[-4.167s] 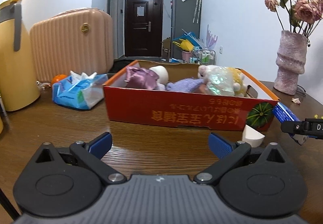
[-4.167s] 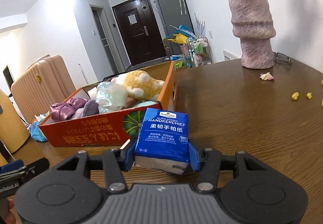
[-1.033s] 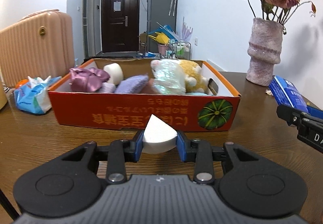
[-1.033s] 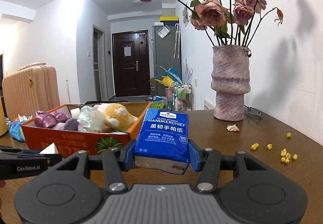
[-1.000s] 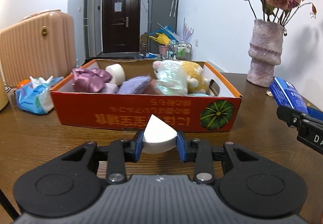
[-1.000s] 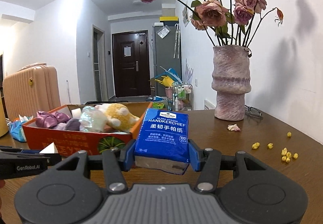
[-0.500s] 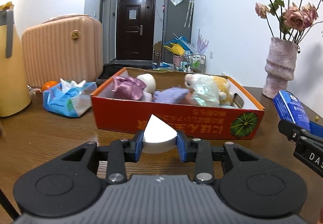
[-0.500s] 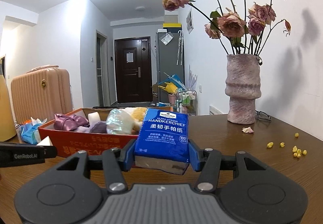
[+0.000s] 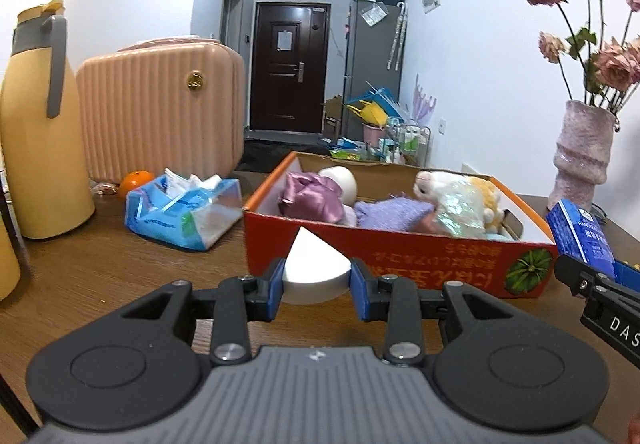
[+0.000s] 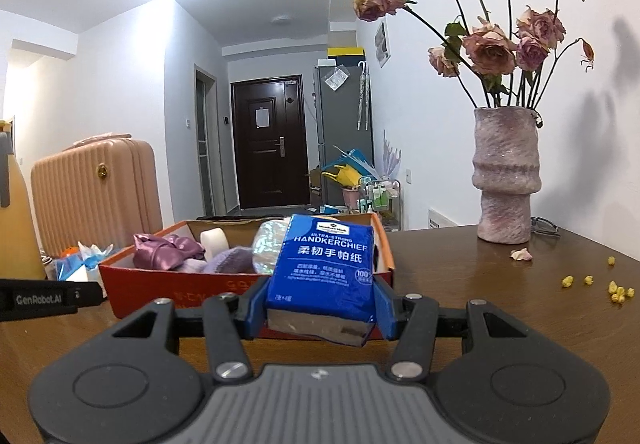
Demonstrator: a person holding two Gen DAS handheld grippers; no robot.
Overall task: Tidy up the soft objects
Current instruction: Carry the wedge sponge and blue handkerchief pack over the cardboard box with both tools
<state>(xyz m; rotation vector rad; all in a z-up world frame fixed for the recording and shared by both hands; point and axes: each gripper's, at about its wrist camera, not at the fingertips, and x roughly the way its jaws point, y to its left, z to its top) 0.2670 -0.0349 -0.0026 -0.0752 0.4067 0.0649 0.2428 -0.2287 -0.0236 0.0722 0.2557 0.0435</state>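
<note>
Left gripper (image 9: 316, 282), fingers clenched on a white sponge wedge (image 9: 314, 264), held above the bench (image 9: 100, 268) just in front of the orange cardboard box (image 9: 384, 260). Right gripper (image 10: 320, 310), fingers clenched on a blue handkerchief pack (image 10: 326, 270), likewise short of the box's near wall. Inside the box: purple satin cloth (image 9: 310, 193), lilac knit piece (image 9: 390, 211), plush toy (image 9: 460, 191). Left of the box: tissue pack (image 9: 182, 207), orange (image 9: 136, 179), yellow jug (image 9: 38, 123), pink suitcase (image 9: 160, 119). Right: vase of dried roses (image 10: 506, 179), scattered petals (image 10: 600, 286).
</note>
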